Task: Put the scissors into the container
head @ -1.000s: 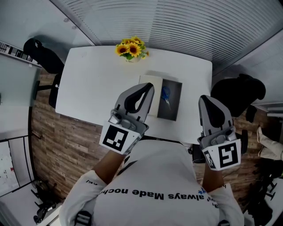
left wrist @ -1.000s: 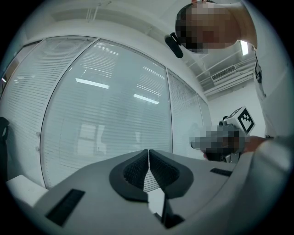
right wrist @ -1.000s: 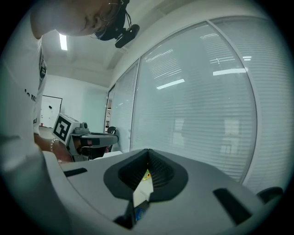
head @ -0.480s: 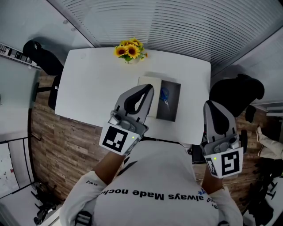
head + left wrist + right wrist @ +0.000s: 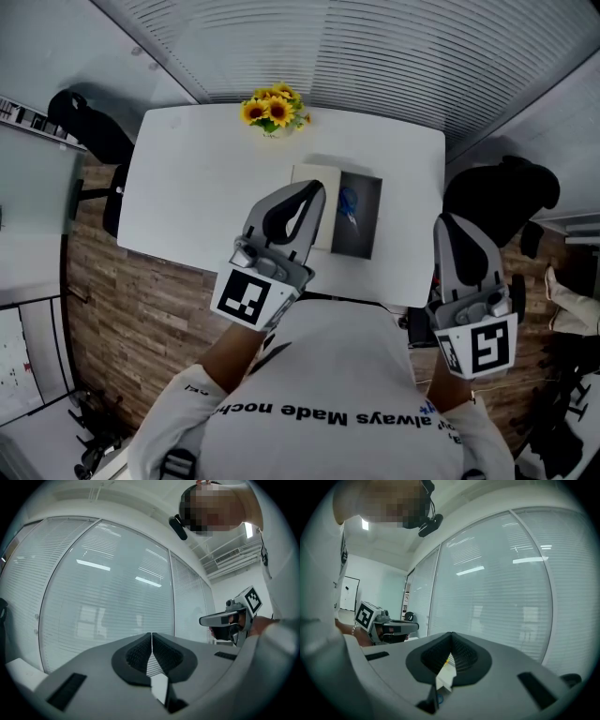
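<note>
Blue scissors (image 5: pixel 351 202) inside dark container (image 5: pixel 367 236)

The left tongs (image 5: pixel 312 192) cover the container's (image 5: pixel 367 230) near left corner. The scissors (image 5: pixel 350 202) inside show only as a small blue shape (blades and handles indistinguishable). The person's shirt (image 5: pixel 328 375) hides part of the tabletop's (image 5: pixel 187 187) near edge.

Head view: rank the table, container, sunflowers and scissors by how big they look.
1. table
2. container, partly covered
3. sunflowers
4. scissors, lying inside the container
</note>
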